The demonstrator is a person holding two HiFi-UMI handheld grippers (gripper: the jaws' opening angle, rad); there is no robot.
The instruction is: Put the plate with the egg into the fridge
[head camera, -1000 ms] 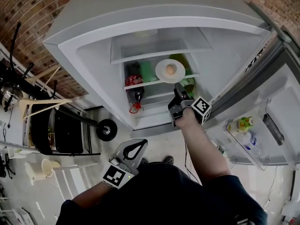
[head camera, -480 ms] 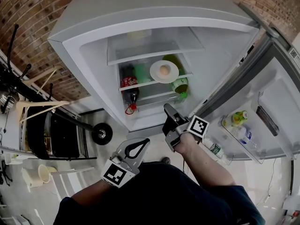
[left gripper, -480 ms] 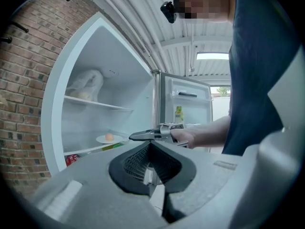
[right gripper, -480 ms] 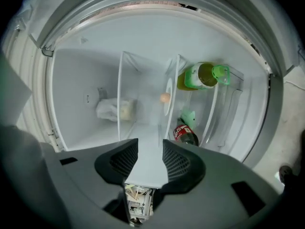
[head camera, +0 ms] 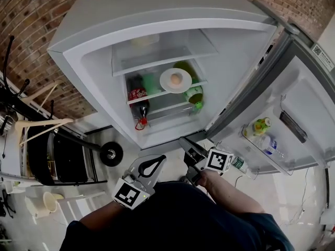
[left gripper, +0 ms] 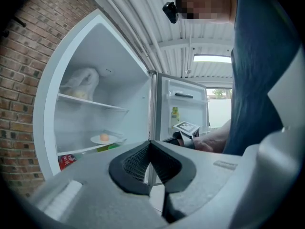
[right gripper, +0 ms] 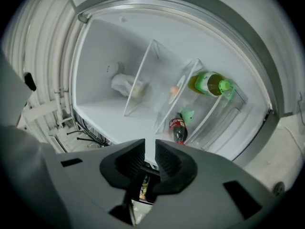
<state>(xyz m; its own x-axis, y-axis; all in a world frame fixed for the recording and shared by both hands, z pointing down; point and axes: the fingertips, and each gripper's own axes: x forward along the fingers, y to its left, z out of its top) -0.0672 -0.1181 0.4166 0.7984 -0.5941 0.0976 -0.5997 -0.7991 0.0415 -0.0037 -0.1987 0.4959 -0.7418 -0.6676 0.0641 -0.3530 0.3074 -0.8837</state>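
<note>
Head view looks steeply down on the open fridge, not close. Left gripper view faces it from low outside; right gripper view, rolled sideways, is nearer. All share its shelves.

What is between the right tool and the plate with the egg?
In the head view, only the fridge's lower rim and shelf space; the right tool is closing its jaws on nothing.
</note>
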